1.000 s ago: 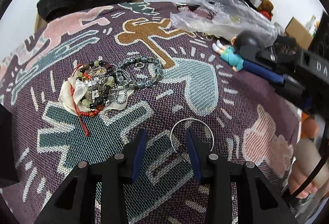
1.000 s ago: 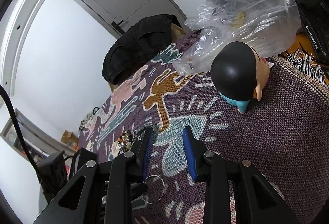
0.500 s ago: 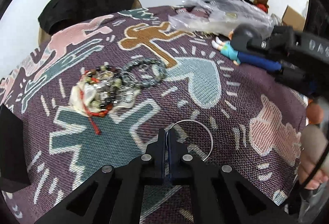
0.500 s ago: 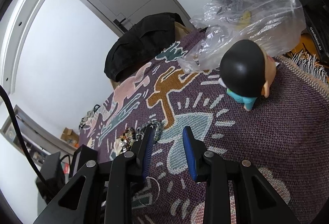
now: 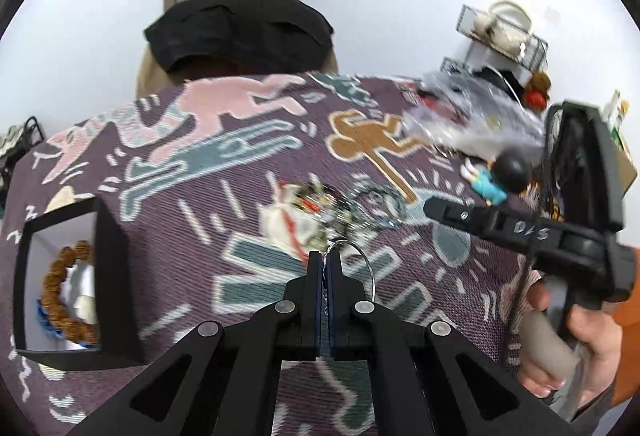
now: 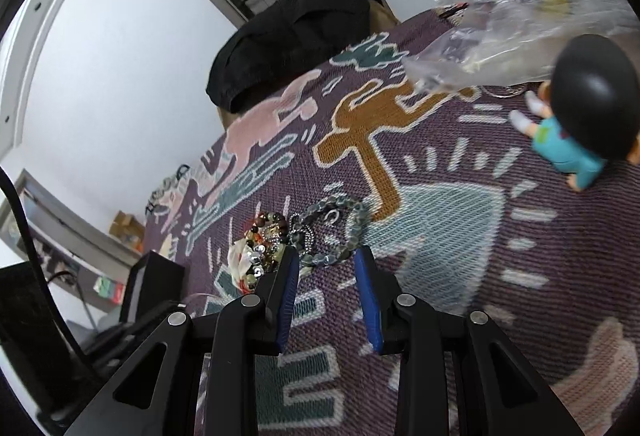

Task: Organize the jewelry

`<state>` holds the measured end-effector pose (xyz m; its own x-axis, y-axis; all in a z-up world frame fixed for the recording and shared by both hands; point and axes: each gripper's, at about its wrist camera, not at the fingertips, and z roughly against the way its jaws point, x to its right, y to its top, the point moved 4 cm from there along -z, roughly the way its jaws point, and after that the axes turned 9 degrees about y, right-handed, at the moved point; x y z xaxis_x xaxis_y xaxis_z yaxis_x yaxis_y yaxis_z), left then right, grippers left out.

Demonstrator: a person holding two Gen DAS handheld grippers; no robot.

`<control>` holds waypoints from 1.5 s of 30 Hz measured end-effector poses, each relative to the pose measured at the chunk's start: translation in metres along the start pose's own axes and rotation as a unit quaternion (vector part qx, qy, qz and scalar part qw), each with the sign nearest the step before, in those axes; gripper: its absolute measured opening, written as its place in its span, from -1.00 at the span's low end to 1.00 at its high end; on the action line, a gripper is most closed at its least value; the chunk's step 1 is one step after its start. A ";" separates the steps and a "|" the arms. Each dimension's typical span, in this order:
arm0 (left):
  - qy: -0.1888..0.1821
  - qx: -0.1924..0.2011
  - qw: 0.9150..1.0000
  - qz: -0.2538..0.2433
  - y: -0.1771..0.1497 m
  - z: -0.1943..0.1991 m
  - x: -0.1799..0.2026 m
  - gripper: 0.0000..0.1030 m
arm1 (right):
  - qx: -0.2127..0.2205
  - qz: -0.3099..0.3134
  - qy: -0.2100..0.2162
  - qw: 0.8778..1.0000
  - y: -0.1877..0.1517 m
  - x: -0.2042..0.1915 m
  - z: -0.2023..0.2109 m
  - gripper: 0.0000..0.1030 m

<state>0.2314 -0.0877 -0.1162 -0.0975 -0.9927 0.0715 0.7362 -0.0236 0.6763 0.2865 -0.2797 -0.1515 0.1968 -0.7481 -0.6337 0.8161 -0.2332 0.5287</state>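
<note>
My left gripper [image 5: 325,260] is shut on a thin silver ring bangle [image 5: 370,268] and holds it above the patterned purple cloth [image 5: 240,172]. A pile of bead bracelets [image 5: 320,212] on a white scrap lies just beyond it, with a grey bead bracelet [image 6: 340,232] beside it. A black box [image 5: 72,288] at the left holds a brown bead bracelet [image 5: 60,296]. My right gripper [image 6: 326,260] is open and empty, hovering over the near edge of the pile [image 6: 272,240]; it also shows at the right of the left wrist view [image 5: 520,232].
A doll with a black head and teal shirt [image 6: 576,116] lies at the right. A clear plastic bag [image 6: 520,16] sits behind it. A black garment [image 5: 240,32] hangs on a chair at the far edge. A wire basket [image 5: 500,32] stands on the back right.
My left gripper closed on the silver bangle and lifted it, swinging left so the black box came into view. My right gripper moved down and forward toward the bracelet pile.
</note>
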 end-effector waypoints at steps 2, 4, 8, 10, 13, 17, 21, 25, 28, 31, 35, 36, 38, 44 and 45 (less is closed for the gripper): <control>0.005 0.009 1.000 0.010 0.003 0.006 -0.011 -0.98 | -0.002 0.002 -0.015 1.000 0.004 -0.002 -0.007 -0.54; 0.010 0.016 1.000 0.018 0.005 0.010 -0.021 -0.98 | -0.001 0.001 -0.036 0.999 0.009 -0.002 -0.013 -0.54; 0.013 0.028 0.999 0.036 0.009 0.019 -0.040 -0.98 | -0.010 0.008 -0.075 0.997 0.014 -0.001 -0.028 -0.54; 0.015 0.034 0.998 0.044 0.011 0.023 -0.049 -0.98 | -0.019 0.015 -0.099 0.995 0.014 0.001 -0.038 -0.56; 0.020 0.045 0.997 0.057 0.014 0.033 -0.064 -0.98 | -0.020 0.035 -0.141 0.989 0.015 0.006 -0.049 -0.74; 0.026 0.059 0.995 0.072 0.017 0.046 -0.081 -0.98 | -0.028 0.053 -0.160 0.985 0.015 0.002 -0.051 -0.79; 0.035 0.072 0.993 0.084 0.018 0.059 -0.100 -0.98 | -0.012 0.057 -0.139 0.989 0.015 -0.010 -0.042 -0.80; 0.044 0.079 0.991 0.096 0.015 0.066 -0.116 -0.98 | 0.013 0.078 -0.117 0.990 0.019 -0.040 -0.025 -0.80; 0.047 0.081 0.990 0.103 0.013 0.070 -0.126 -0.98 | 0.031 0.096 -0.102 0.990 0.024 -0.066 -0.013 -0.80; 0.051 0.082 0.989 0.113 0.010 0.070 -0.136 -0.98 | 0.048 0.118 -0.093 0.987 0.029 -0.090 0.003 -0.80; 0.052 0.079 0.988 0.126 0.006 0.068 -0.149 -0.98 | 0.067 0.142 -0.081 0.984 0.035 -0.117 0.020 -0.80; 0.051 0.078 0.987 0.128 0.004 0.067 -0.152 -0.98 | 0.071 0.147 -0.076 0.984 0.036 -0.124 0.023 -0.80; 0.051 0.078 0.987 0.133 0.002 0.065 -0.156 -0.98 | 0.075 0.155 -0.064 0.983 0.038 -0.136 0.030 -0.80; 0.045 0.060 0.983 0.169 -0.002 0.056 -0.174 -0.92 | 0.075 0.180 -0.041 0.980 0.034 -0.171 0.033 -0.80; 0.043 0.054 0.982 0.174 -0.003 0.055 -0.177 -0.80 | 0.074 0.183 -0.039 0.980 0.032 -0.174 0.032 -0.80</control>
<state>0.2099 0.0941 -0.0903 0.2080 -0.9449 0.2529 0.6385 0.3270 0.6967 0.2609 -0.1770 -0.0063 0.4151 -0.8418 -0.3450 0.6100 -0.0238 0.7920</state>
